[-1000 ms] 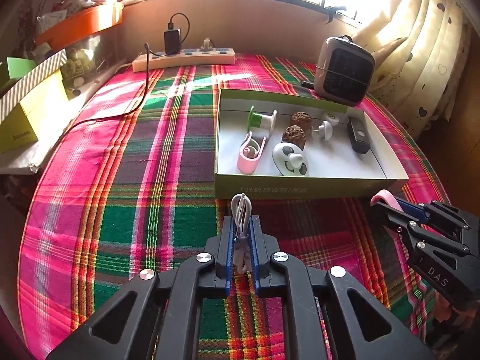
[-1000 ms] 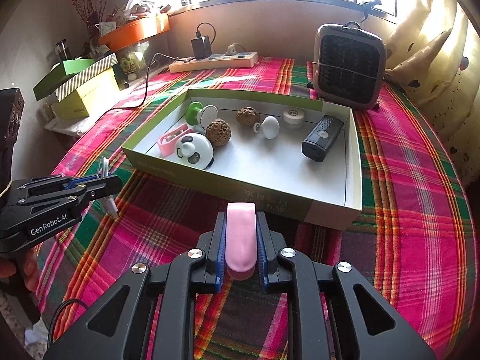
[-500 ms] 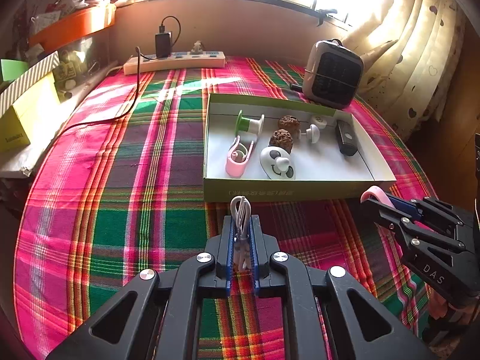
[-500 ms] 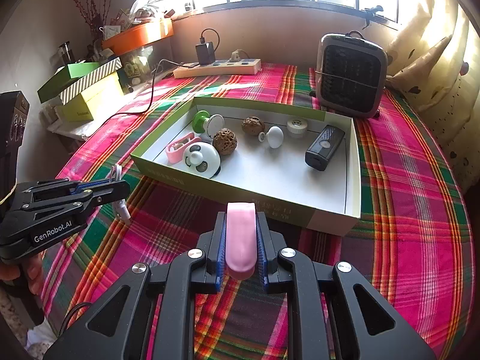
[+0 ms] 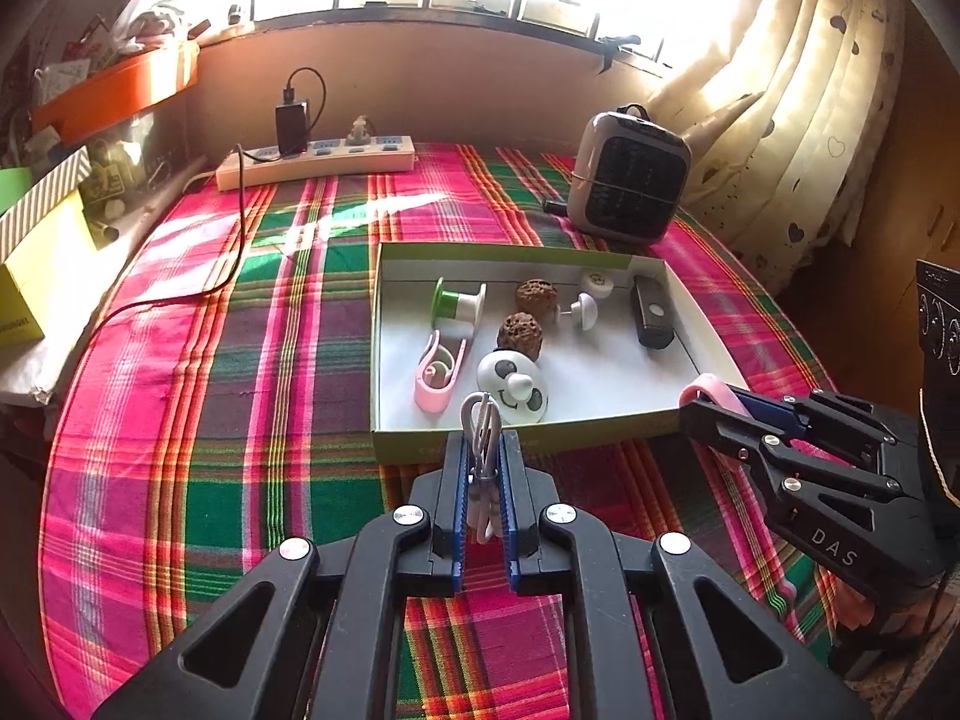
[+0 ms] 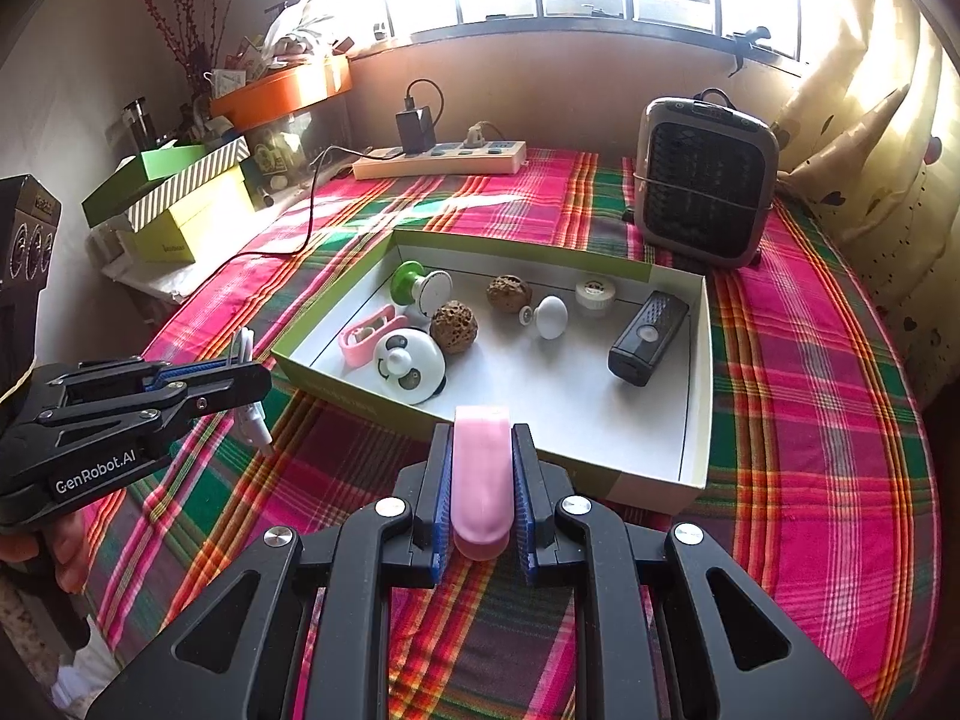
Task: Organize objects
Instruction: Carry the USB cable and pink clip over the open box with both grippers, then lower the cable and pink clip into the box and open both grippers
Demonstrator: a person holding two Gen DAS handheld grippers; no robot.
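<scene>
- left gripper point(image 5: 482, 450) clamped on a coiled white cable point(image 5: 480, 420)
- right gripper point(image 6: 482, 468) pinching a flat pink silicone piece point(image 6: 482, 474); only its view shows the full width
- both hover at the shallow green-edged cardboard box point(image 6: 696, 384) near rim (bare white floor on the right side)

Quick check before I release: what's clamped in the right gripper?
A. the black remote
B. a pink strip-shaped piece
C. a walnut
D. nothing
B: the right gripper is shut on a pink strip-shaped piece, held over the near edge of the box; the black remote lies in the box.
</scene>
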